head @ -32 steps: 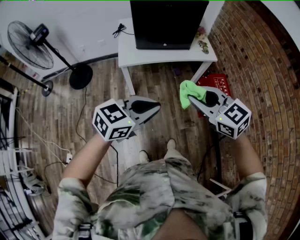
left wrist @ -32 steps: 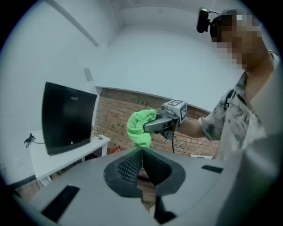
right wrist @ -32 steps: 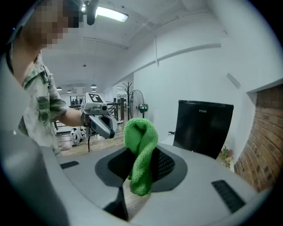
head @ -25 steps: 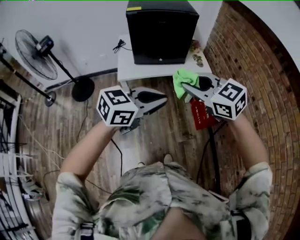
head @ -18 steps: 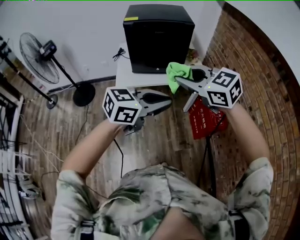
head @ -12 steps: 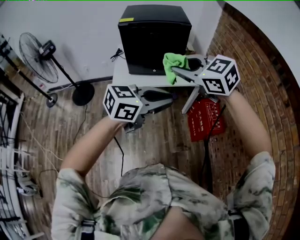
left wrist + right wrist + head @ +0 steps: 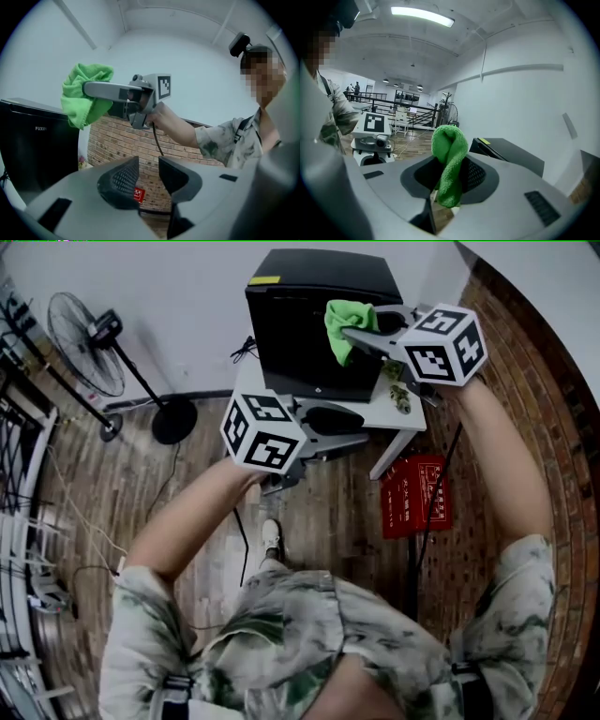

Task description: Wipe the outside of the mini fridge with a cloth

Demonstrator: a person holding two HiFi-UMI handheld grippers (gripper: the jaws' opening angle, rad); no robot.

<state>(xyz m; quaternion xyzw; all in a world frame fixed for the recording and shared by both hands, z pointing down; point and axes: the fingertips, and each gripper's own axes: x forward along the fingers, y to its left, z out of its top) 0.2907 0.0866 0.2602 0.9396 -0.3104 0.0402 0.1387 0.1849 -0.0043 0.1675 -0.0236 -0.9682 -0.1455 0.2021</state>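
We read "FUXIN" in small pale letters on the black mini fridge [image 7: 37, 150]; white print on the red box [image 7: 415, 495] stays illegible.

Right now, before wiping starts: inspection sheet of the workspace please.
Surface: white table, bare strip at its front edge.
Job's things: black mini fridge on the table; green cloth held near its top, contact unclear.
Clutter: small objects beside the fridge; red box on the floor.
Grippers: right gripper shut on the cloth; left gripper empty, jaws have just been opening.
Cables: black cord on the table; loose wires on the floor.
Surroundings: standing fan, brick wall, wood floor.
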